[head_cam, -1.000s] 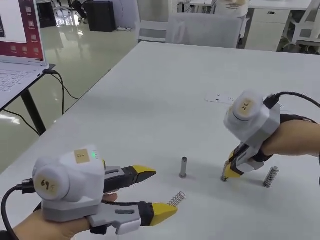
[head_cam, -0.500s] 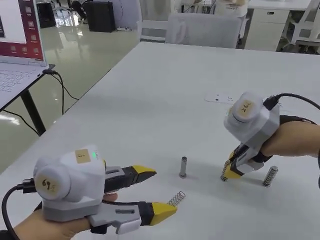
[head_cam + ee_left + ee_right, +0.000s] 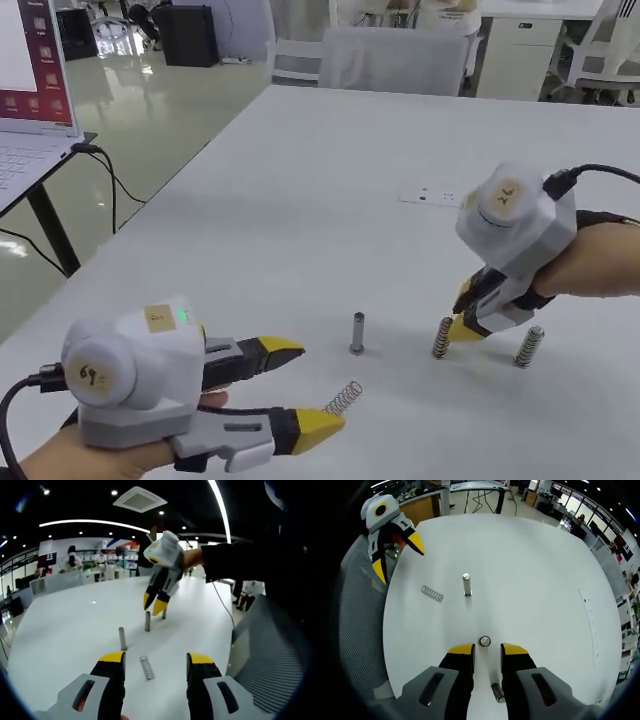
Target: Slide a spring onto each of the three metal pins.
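We are holding the left gripper [image 3: 305, 388] low over the near part of the white workbench top [image 3: 300, 200]. Its yellow-tipped jaws are spreading wide and gripping nothing. The loose coiled steel spring [image 3: 341, 397] is lying on its side on the bench just ahead of those tips, and in the left gripper view it is sitting between the two jaws, touching neither.

A little beyond it, the bare grey metal pin [image 3: 357, 333] is standing upright between the two grippers, with no spring on it.

We are pointing the right gripper [image 3: 465, 315] steeply down at the bench, its tips just beside the upright spring-sleeved metal pin [image 3: 441, 338]. In the right gripper view the jaws are standing parted by a narrow gap and clamping nothing. The pin's round top is showing just past the tips, in line with that gap.

The second spring-sleeved pin [image 3: 528, 346] is standing upright on the other side of the right gripper, near the hand.

An open laptop [image 3: 25, 110] is sitting on a separate stand off to the left.
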The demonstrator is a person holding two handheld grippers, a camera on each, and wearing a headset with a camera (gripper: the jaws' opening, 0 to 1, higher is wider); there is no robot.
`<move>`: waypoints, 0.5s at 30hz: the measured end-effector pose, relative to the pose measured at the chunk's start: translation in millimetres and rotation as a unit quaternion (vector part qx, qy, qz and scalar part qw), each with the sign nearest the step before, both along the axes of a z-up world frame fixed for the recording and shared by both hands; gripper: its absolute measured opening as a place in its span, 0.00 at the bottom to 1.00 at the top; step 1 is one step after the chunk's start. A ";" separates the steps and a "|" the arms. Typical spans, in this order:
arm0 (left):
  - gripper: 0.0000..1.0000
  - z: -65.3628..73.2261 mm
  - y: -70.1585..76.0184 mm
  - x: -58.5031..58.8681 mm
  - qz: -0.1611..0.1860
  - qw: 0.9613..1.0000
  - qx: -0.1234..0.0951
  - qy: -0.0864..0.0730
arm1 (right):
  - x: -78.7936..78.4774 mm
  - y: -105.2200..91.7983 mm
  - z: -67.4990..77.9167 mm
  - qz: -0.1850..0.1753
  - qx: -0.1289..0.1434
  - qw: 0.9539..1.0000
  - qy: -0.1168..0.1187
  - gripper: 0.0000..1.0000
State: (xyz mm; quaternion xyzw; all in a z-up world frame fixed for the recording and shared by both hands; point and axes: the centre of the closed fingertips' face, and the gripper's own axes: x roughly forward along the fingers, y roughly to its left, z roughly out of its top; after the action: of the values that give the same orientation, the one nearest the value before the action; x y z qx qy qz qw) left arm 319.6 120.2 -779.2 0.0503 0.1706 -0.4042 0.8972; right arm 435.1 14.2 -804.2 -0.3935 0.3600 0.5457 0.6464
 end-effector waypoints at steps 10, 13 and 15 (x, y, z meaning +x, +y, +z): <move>0.42 -0.5 -1.8 -1.1 -0.003 1.000 0.004 0.001 | -22.9 5.2 21.5 0.028 0.008 1.000 -0.009 0.19; 0.42 -0.5 -2.0 -1.4 -0.003 1.000 0.004 0.001 | -32.2 9.4 23.5 0.045 0.004 0.999 -0.008 0.19; 0.42 -0.1 -2.0 -1.8 -0.003 1.000 0.004 0.001 | -37.5 13.9 24.2 0.056 0.005 0.998 -0.004 0.19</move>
State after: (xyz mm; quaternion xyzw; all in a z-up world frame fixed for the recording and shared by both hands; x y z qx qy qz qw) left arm 317.9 118.3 -779.3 0.0543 0.1728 -0.4061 0.8957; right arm 397.6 28.1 -780.0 -0.4117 0.3321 0.5818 0.6179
